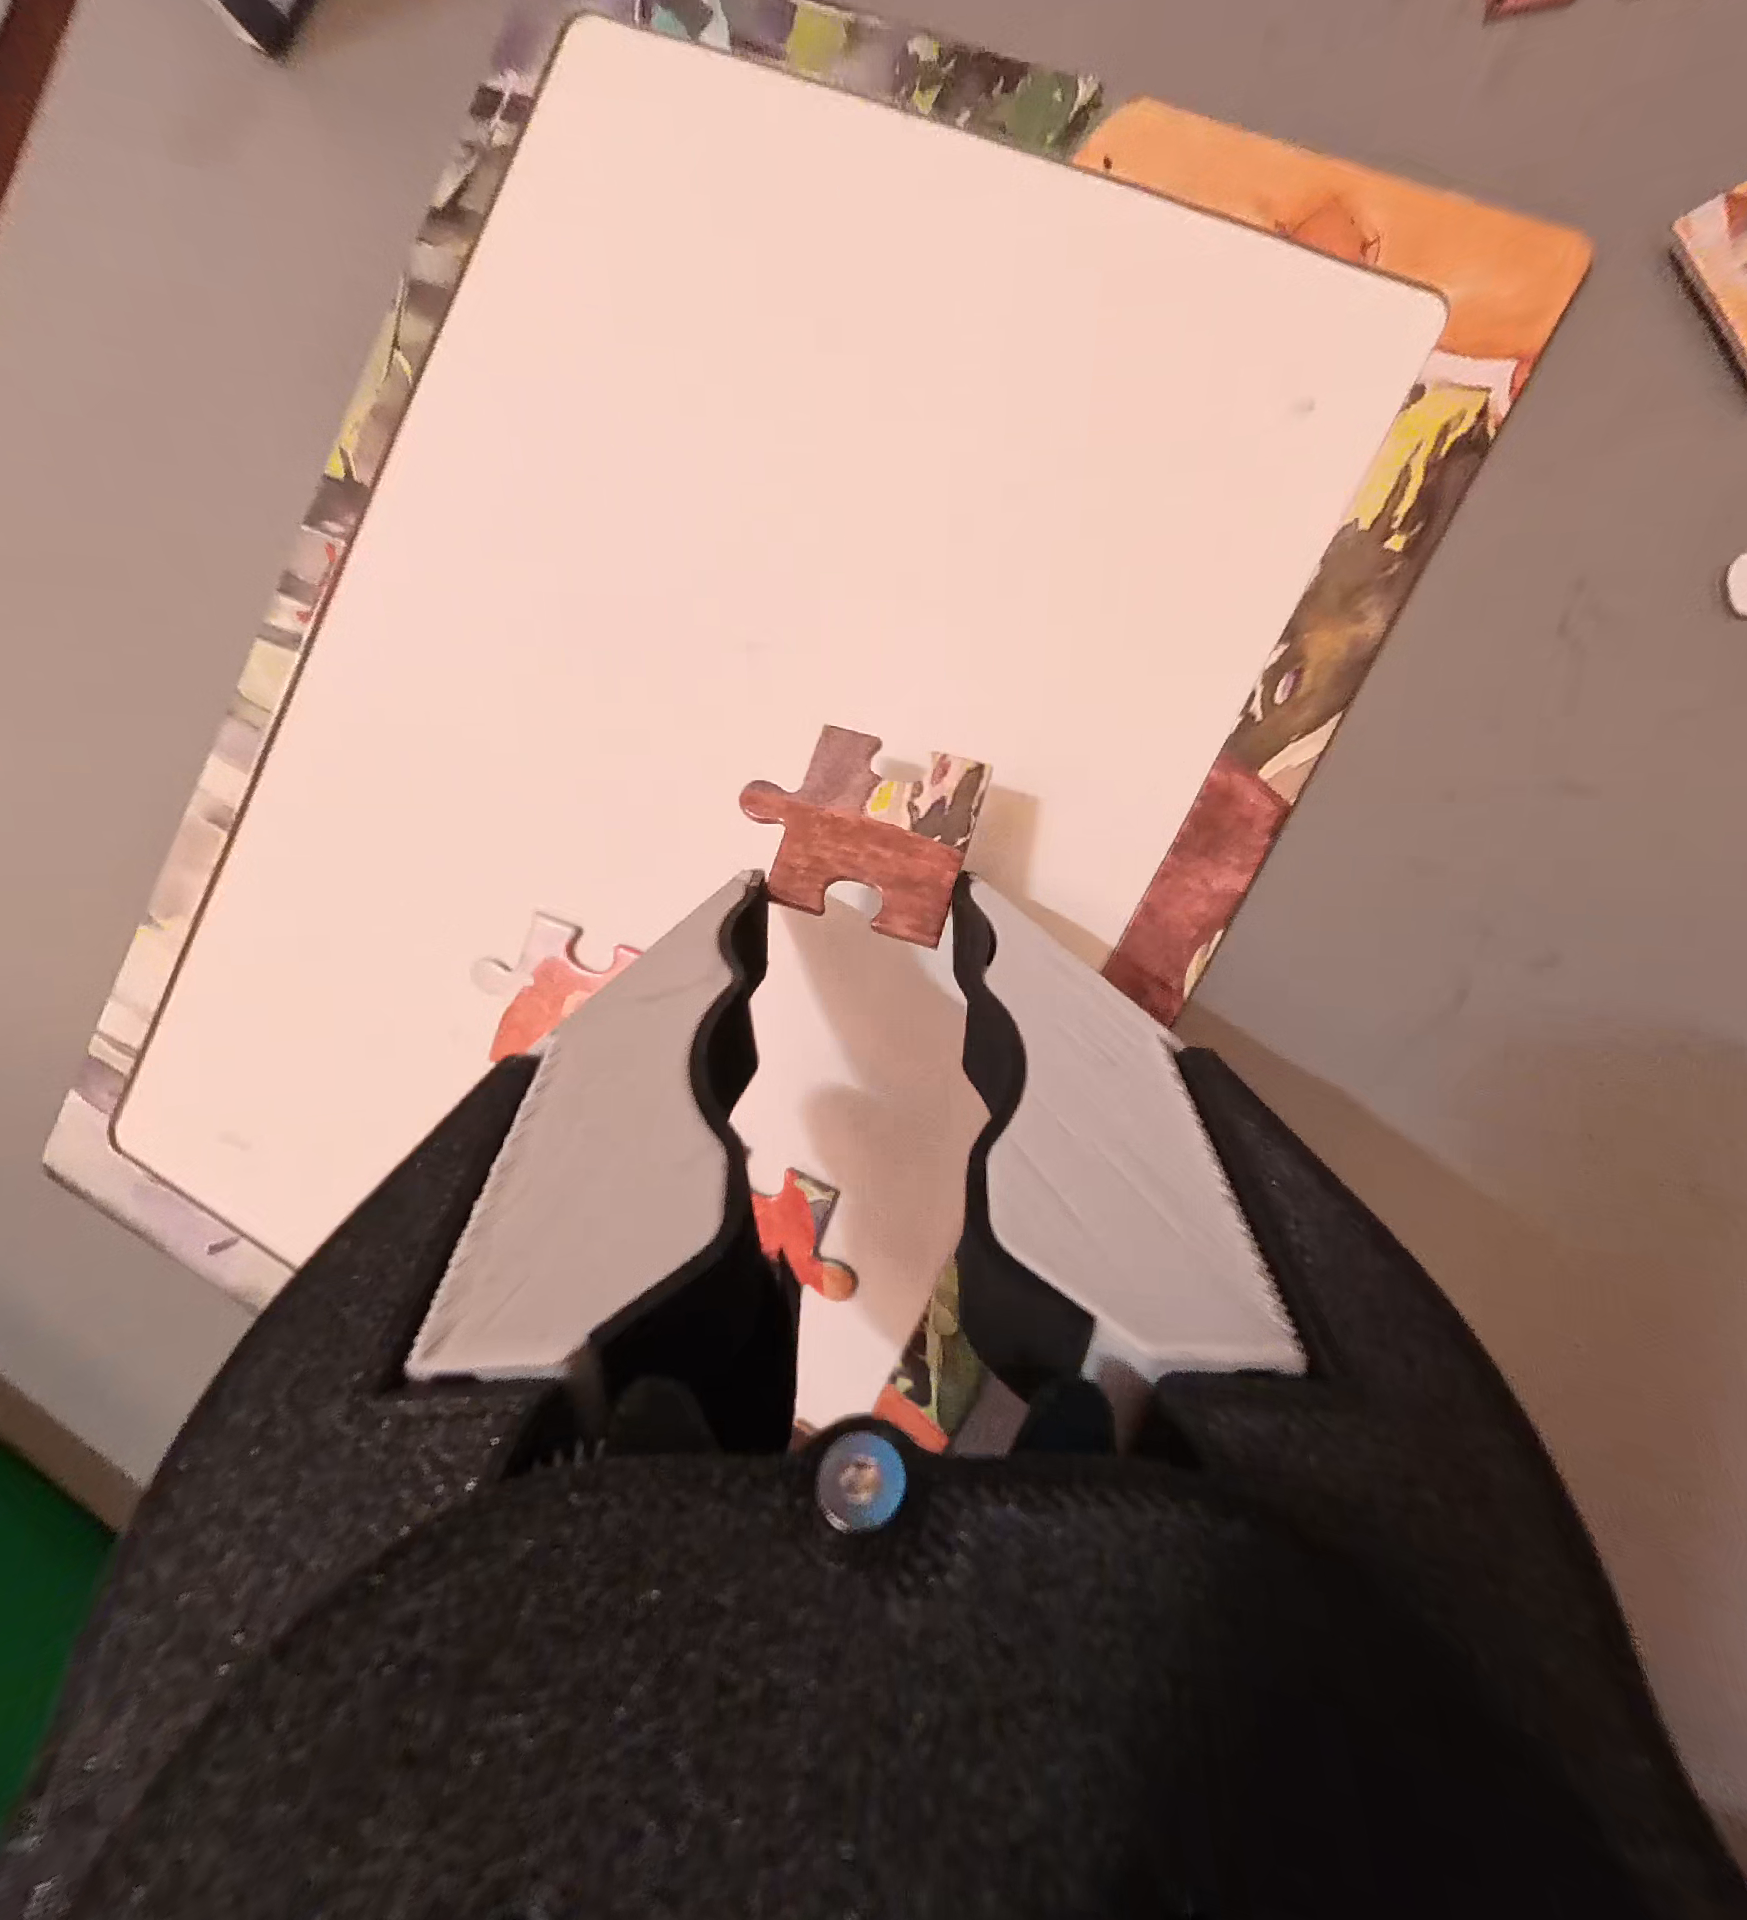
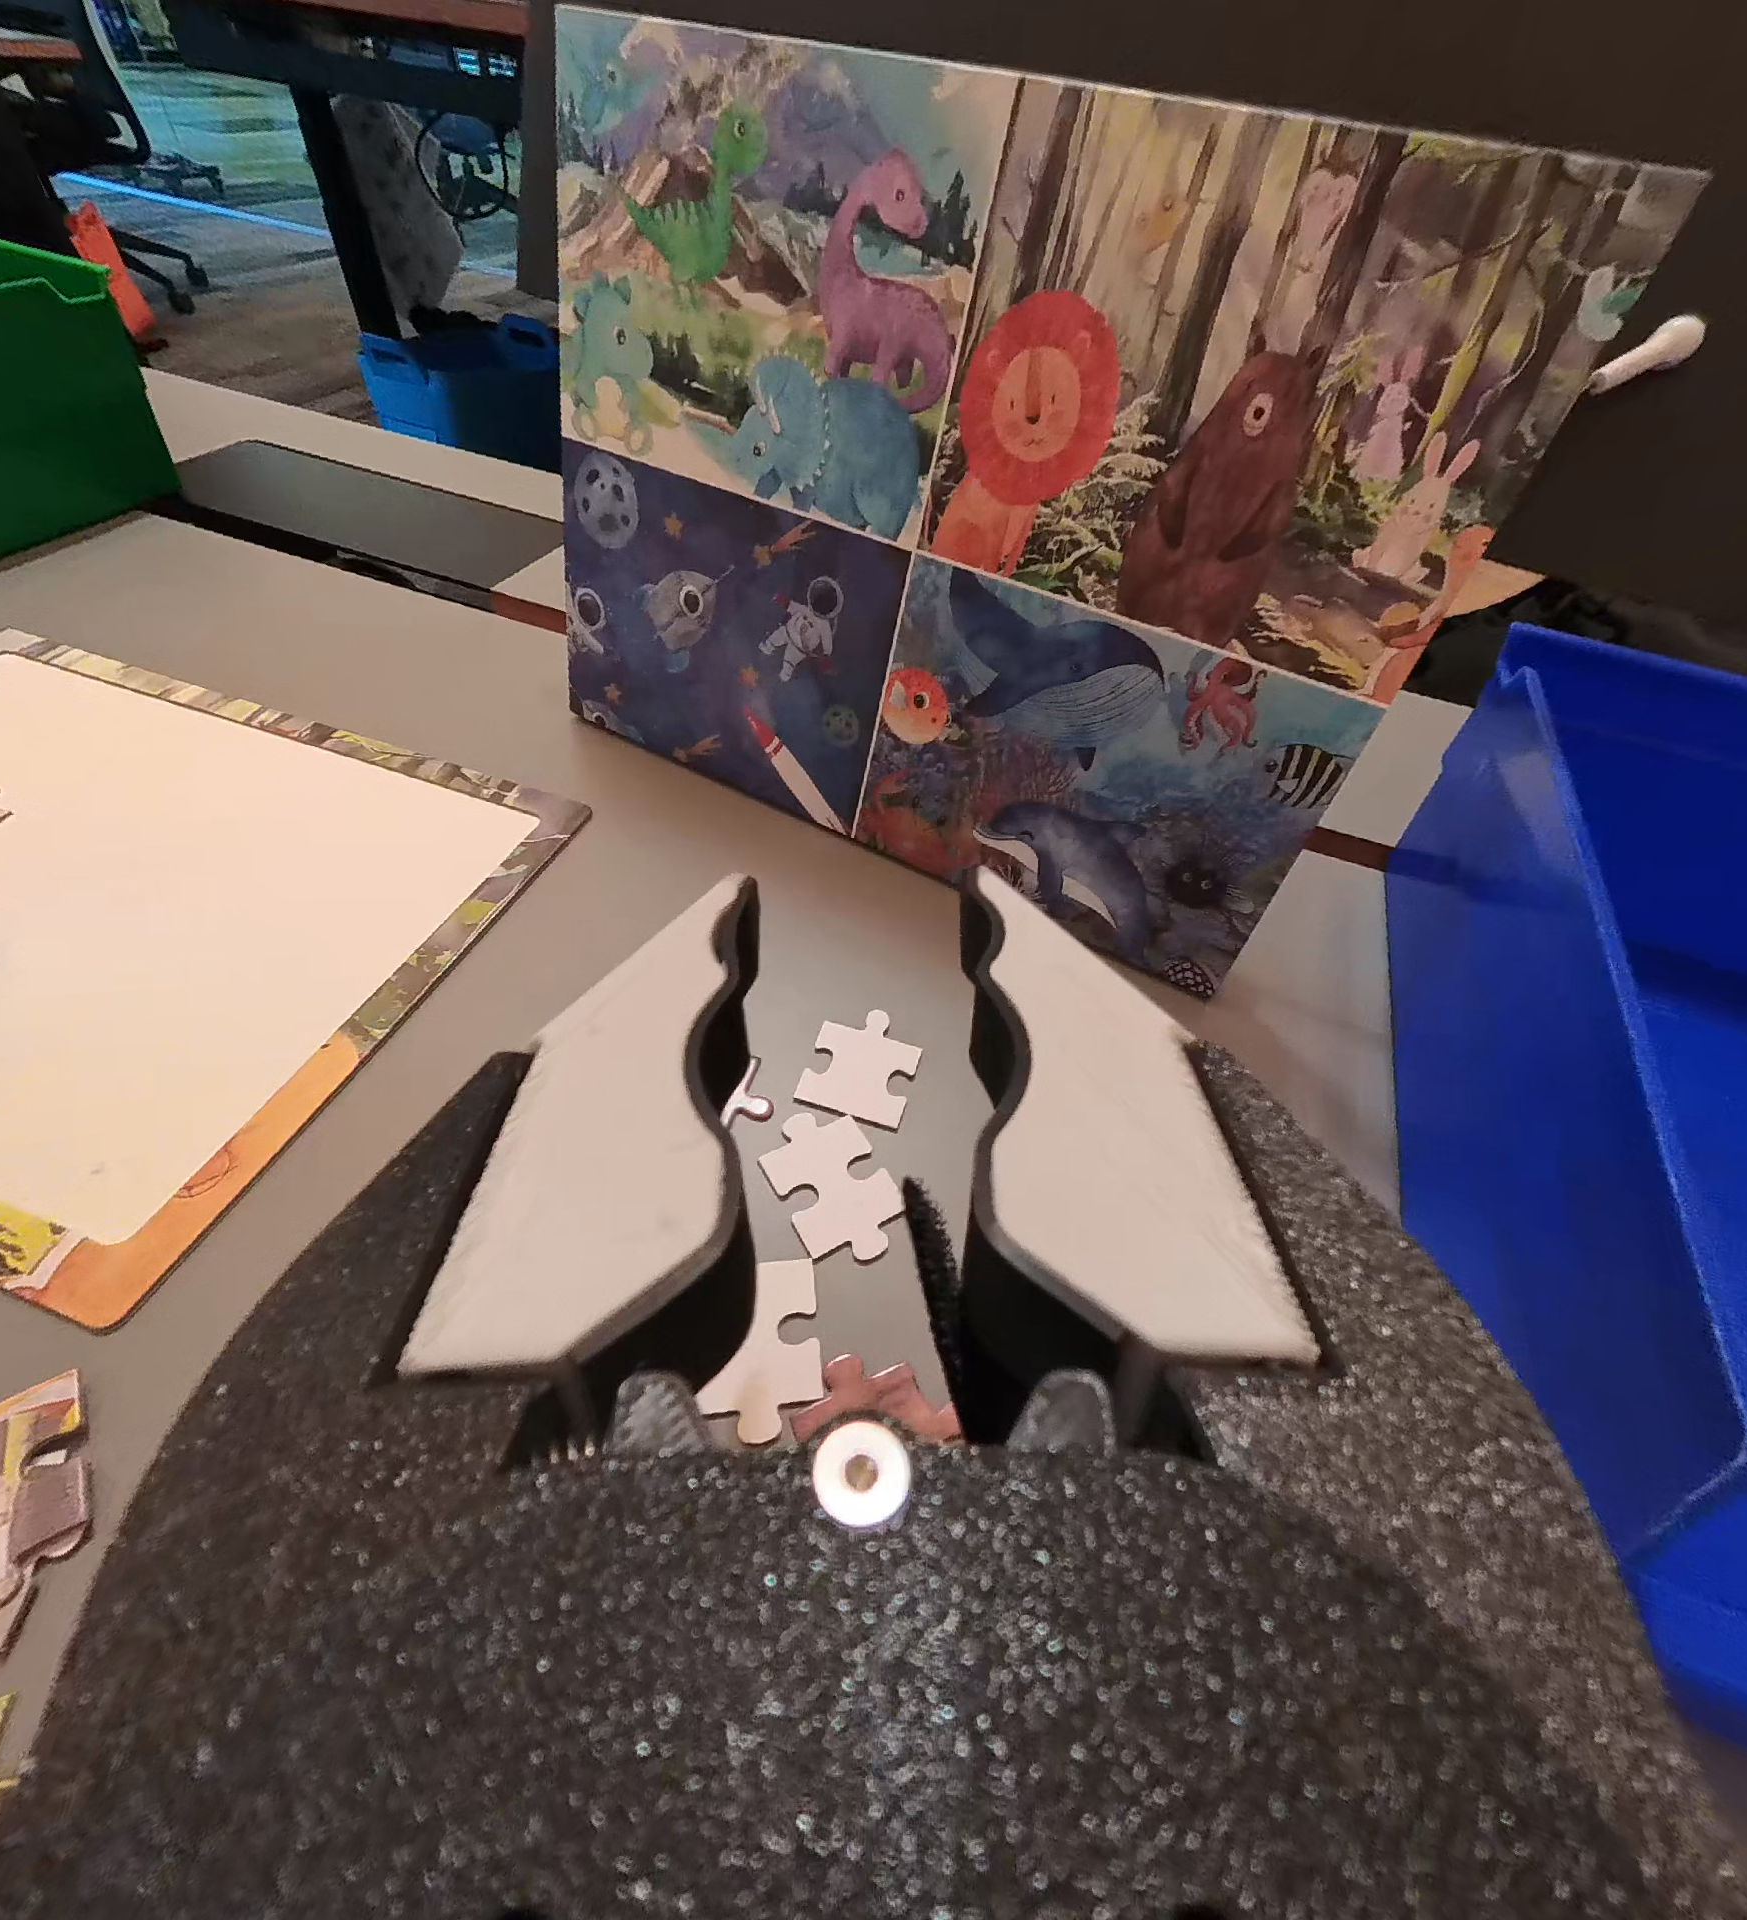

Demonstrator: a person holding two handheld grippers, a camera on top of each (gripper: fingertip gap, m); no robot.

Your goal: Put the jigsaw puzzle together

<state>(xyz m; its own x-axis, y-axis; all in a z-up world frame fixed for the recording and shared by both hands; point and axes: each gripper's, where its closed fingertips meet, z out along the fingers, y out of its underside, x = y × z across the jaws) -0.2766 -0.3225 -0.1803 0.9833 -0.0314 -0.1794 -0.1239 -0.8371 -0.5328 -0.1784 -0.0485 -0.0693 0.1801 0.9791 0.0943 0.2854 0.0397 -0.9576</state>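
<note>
one puzzle tray point(image 1: 1451, 270), two bins point(image 2: 1627, 1039)

A matt cardboard puzzle piece point(image 1: 864, 836) with a wood-grain print is pinched between the tips of the jaws. Beneath them a smooth white puzzle tray point(image 1: 786, 499) is seen. The fingers point(image 1: 599, 1174) are faced with matt grey plastic, ridged at the outer edges.
</note>
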